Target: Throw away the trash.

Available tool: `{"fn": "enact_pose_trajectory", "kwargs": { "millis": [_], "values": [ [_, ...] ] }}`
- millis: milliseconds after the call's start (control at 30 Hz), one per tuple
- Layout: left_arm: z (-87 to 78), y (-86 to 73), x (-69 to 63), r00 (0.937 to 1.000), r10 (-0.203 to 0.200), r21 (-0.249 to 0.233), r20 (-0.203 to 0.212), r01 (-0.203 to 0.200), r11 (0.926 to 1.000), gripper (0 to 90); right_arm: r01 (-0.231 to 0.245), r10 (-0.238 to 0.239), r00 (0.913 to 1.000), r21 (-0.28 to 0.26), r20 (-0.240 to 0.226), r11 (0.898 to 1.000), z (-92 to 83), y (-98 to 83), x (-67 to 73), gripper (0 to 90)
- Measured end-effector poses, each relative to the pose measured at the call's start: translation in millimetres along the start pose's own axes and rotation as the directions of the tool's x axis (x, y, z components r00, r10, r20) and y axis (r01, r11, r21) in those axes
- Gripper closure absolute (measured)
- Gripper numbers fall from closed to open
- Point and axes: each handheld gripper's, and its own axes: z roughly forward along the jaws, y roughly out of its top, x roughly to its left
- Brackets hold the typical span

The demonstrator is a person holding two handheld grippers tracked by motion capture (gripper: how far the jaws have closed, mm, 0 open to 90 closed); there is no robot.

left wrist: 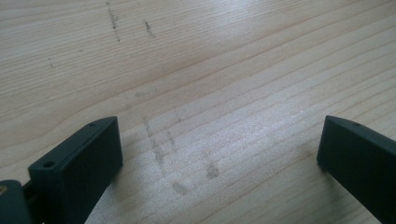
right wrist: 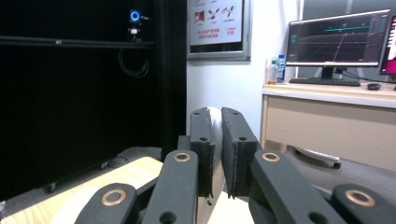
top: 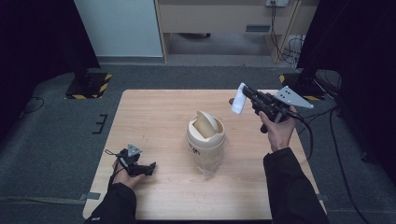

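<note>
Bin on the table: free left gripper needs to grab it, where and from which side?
Grip the bin across its round cream body, below the domed swing lid. Come in level from its left, where the open left gripper rests. It stands upright; the lid would likely tip under the jaws.

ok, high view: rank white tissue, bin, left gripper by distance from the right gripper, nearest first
1. white tissue: pinched in the right gripper, raised over the table's far right.
2. bin: cream swing-lid bin at table centre, down-left of that gripper.
3. left gripper: near-left of the table, jaws open, low over the wood.
</note>
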Motion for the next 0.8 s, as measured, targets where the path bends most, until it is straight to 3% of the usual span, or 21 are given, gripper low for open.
{"fn": "enact_pose_trajectory", "kwargs": {
  "millis": [800],
  "values": [
    [-0.1, -0.1, -0.1, 1.0, 0.001, 0.0, 0.0, -0.001, 1.0, 0.0, 0.011, -0.008, 0.9992, 0.067, -0.038, 0.998, 25.6, -38.0, 22.5, 83.7]
  ]
}}
